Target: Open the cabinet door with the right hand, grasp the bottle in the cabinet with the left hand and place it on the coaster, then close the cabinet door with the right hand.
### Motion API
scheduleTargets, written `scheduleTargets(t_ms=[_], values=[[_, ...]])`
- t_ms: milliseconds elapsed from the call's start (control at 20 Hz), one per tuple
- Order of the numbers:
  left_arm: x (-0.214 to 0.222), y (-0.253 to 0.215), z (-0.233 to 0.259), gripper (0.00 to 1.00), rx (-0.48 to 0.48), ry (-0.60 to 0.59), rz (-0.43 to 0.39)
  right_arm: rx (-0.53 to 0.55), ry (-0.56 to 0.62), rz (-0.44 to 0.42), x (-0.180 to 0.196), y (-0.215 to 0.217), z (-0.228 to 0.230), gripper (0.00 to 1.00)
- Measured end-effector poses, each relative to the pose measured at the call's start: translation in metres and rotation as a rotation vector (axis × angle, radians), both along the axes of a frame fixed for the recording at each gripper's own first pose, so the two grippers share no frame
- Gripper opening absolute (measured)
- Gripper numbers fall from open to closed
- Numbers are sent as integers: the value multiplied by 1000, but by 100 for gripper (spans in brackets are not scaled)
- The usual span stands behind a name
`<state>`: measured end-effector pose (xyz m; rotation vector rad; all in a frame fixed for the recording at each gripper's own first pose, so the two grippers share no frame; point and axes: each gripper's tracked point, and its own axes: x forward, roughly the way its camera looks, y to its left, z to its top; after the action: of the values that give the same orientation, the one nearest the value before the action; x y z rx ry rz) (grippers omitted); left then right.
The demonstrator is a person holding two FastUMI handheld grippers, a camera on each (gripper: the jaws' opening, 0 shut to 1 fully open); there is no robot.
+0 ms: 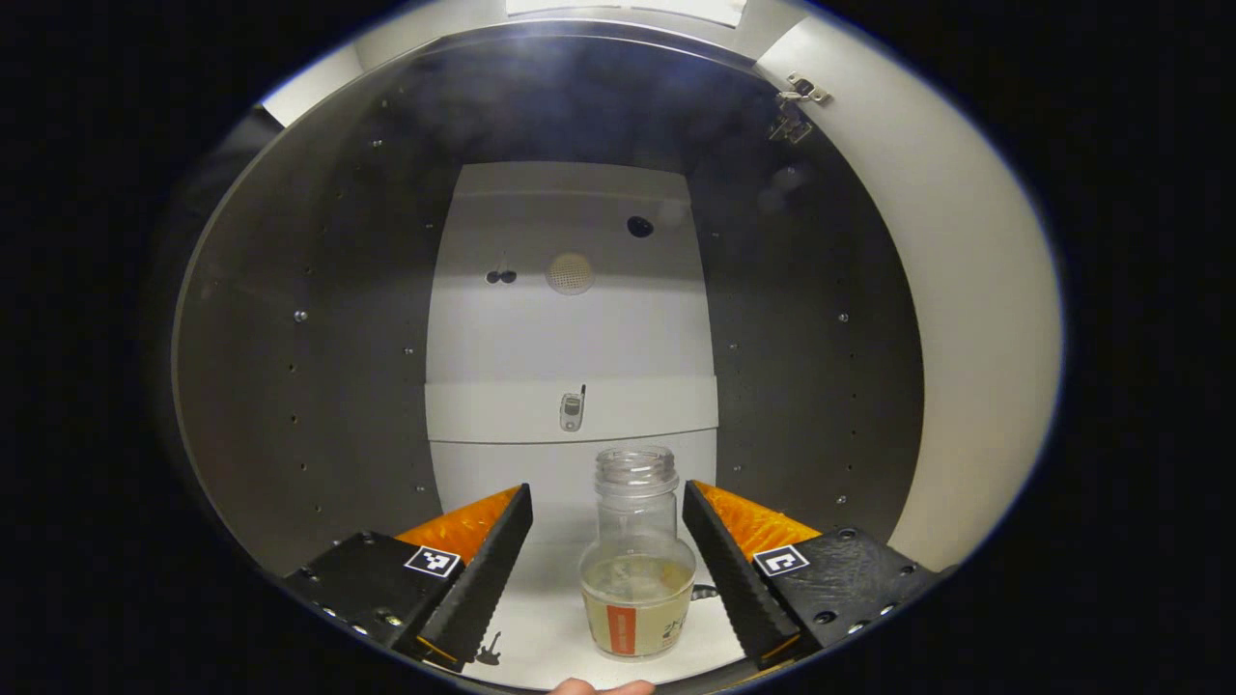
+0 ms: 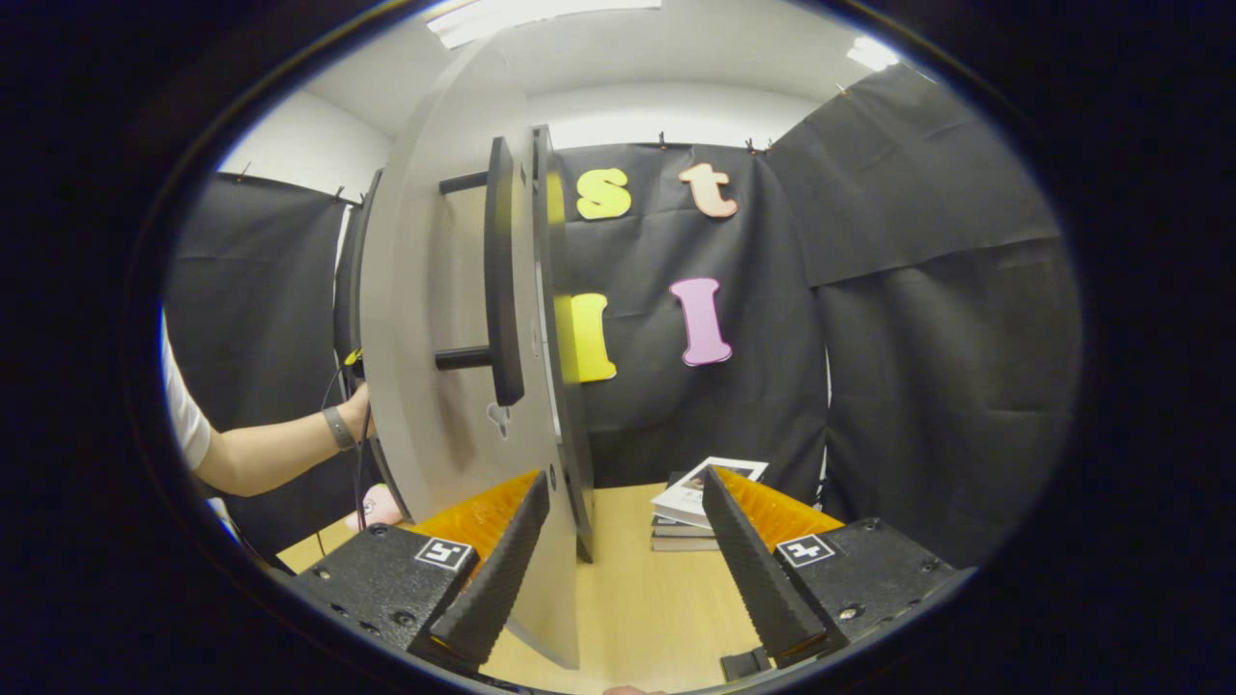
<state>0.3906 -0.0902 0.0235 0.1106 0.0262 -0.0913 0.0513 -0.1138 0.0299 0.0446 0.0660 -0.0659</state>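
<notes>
In the left gripper view a clear, capless bottle (image 1: pixel 637 555) with pale liquid in its lower part and an orange label stands on the white cabinet floor (image 1: pixel 541 637). My left gripper (image 1: pixel 606 487) is open inside the cabinet, one finger on each side of the bottle, the right finger closer to it. The open cabinet door (image 1: pixel 966 338) stands at the right, its hinge (image 1: pixel 797 97) at the top. In the right gripper view the door (image 2: pixel 435 319) is seen nearly edge-on with its black bar handle (image 2: pixel 502 270). My right gripper (image 2: pixel 626 478) is open, the door's lower edge between its fingers.
A stack of books (image 2: pixel 695 507) lies on the wooden table (image 2: pixel 637 598) behind the right gripper. A person's forearm (image 2: pixel 280 444) with a wristband reaches behind the door from the left. Dark side walls (image 1: pixel 319 386) close in the cabinet.
</notes>
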Motion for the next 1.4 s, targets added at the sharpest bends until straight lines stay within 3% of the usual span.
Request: scheduleTargets(t_ms=[50,100,150,200,250,300,400,550,600,650,750,900,950,1000,1100,1200,1400], values=[[2,2,0,93,13,-3,11,6,0,1,0,0,0,99],[4,4,-1,99,26,-3,19,12,2,4,1,1,-1,95],[5,4,-1,84,32,-2,21,15,2,6,0,1,-1,95],[6,3,-2,77,31,3,20,14,3,5,0,1,-1,95],[6,1,-4,73,24,7,10,12,0,4,0,0,-1,95],[5,0,-4,75,21,7,6,9,-4,3,-1,0,0,95],[6,1,-4,46,14,13,10,5,-10,2,-1,0,0,99],[-2,4,2,43,-43,12,15,3,-10,4,-2,0,0,95],[-6,6,5,43,-51,12,15,2,-14,4,-3,1,1,99],[-9,9,7,43,-54,12,21,1,-16,5,-3,1,2,95],[-21,15,11,43,-61,17,22,1,-18,10,-5,3,3,99],[-40,32,20,43,-66,9,47,-2,-25,12,-6,5,7,95],[-47,39,24,43,-62,-1,59,0,-35,9,-7,4,9,99],[-57,47,27,43,-57,-10,70,2,-56,5,-9,4,15,95],[-80,60,28,43,-54,-15,79,-5,-72,4,-9,6,17,99],[-108,68,24,43,-48,-18,77,-16,-73,2,-9,6,17,95],[-170,93,10,43,21,-41,119,-28,-59,-2,-10,6,17,99]])
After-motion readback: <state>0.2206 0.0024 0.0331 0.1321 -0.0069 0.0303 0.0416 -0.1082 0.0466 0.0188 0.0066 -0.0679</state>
